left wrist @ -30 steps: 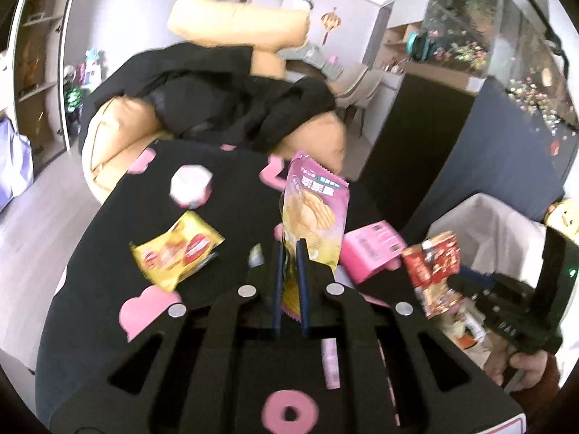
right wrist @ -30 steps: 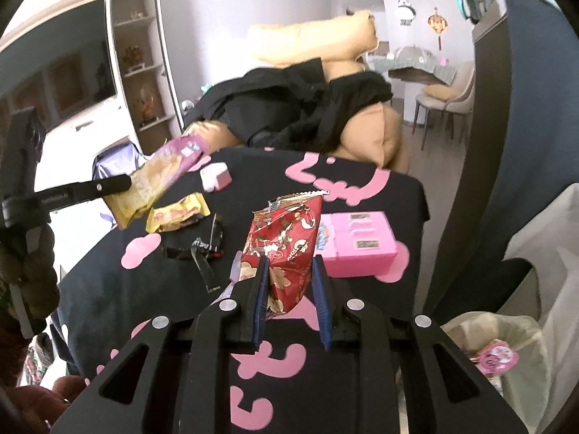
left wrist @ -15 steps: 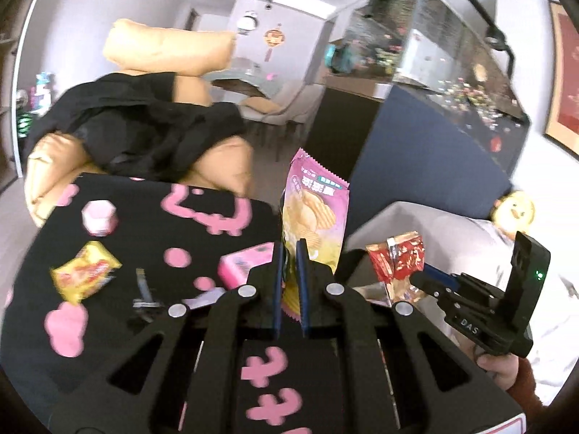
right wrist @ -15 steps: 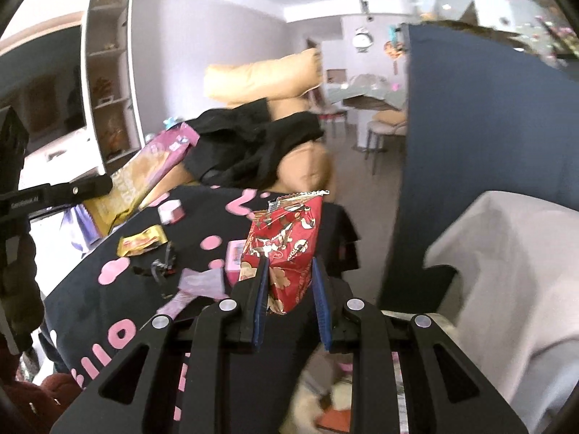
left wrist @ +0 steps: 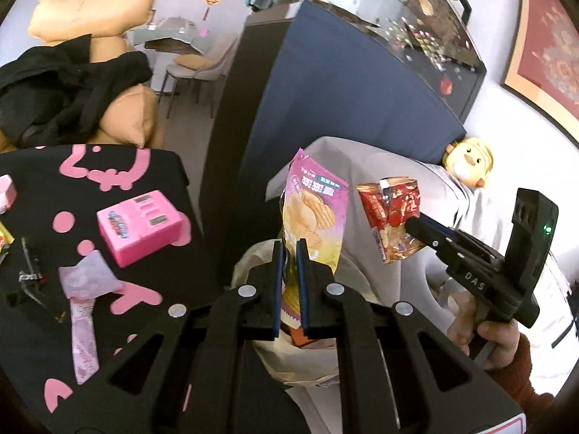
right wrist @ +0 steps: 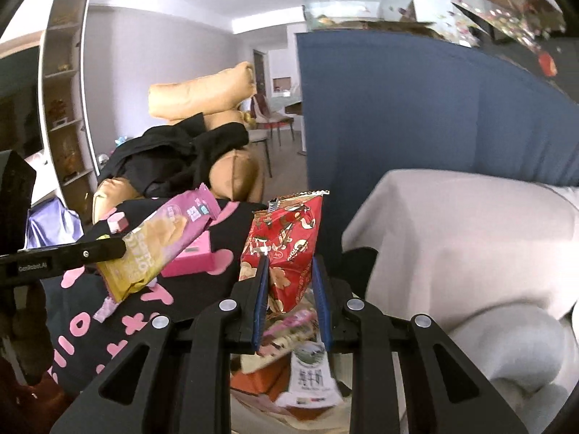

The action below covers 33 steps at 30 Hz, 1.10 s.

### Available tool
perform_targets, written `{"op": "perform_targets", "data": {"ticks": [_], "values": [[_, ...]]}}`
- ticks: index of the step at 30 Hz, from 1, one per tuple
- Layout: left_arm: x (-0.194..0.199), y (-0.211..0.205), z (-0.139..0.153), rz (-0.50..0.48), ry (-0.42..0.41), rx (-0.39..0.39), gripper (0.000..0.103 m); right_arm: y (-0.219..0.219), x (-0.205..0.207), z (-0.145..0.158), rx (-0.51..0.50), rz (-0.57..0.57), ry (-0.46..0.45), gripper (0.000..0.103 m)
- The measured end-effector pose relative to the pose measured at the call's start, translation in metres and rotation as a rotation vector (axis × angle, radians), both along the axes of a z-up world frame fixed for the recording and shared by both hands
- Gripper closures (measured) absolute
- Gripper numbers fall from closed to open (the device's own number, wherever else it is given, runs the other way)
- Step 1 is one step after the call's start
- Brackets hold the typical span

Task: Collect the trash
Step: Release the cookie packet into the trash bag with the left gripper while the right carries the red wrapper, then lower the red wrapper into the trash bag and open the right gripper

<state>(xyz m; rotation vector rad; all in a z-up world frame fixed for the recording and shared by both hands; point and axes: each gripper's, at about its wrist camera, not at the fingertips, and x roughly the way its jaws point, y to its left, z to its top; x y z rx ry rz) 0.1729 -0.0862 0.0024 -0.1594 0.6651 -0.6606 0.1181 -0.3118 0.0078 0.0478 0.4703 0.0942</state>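
Swinging away from the table (left wrist: 159,166) with both loads, so that the trash bag (left wrist: 253,260), off at the frame edge a second ago, is now lying directly beneath the jaws. Left hand-held gripper (left wrist: 288,253) clenching the lower edge of the pink chip packet (left wrist: 315,209), held upright above the trash bag; right hand-held gripper (right wrist: 289,271) grasping the red snack packet (right wrist: 286,238), likewise above the trash bag. Judging from this, carrying nearly finished and releasing into the trash bag coming next. Showing in the left wrist view only: litter remaining on the table beside the trash bag, namely a pink box (left wrist: 141,224), a pale wrapper (left wrist: 87,278) and a small dark wrapper (left wrist: 30,271), plus a hand (left wrist: 488,336) gripping the right tool. Showing in the right wrist view only: the trash bag's contents, including a milk carton (right wrist: 311,379) and other packets.
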Motion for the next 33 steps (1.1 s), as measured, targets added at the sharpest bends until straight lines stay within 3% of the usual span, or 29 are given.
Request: {"op": "perform_targets", "data": {"ticks": [11, 18, 24, 26, 28, 33], "values": [[0.010, -0.023, -0.024, -0.053, 0.074, 0.022, 0.096, -0.022, 0.004, -0.038, 0.050, -0.033, 0.068, 0.080], [0.025, -0.059, -0.074, -0.127, 0.193, 0.063, 0.096, -0.045, -0.002, -0.037, 0.041, -0.126, 0.060, 0.080], [0.036, -0.091, -0.107, -0.177, 0.218, 0.096, 0.096, -0.047, -0.003, -0.042, 0.043, -0.127, 0.075, 0.080], [0.041, -0.095, -0.114, -0.163, 0.228, 0.107, 0.091, -0.044, 0.001, -0.044, 0.045, -0.118, 0.088, 0.080], [0.044, -0.087, -0.115, -0.131, 0.230, 0.102, 0.076, -0.038, 0.005, -0.047, 0.039, -0.106, 0.099, 0.080], [0.047, -0.045, -0.091, -0.042, 0.191, 0.078, 0.066, -0.027, 0.014, -0.062, 0.049, -0.077, 0.134, 0.080]]}}
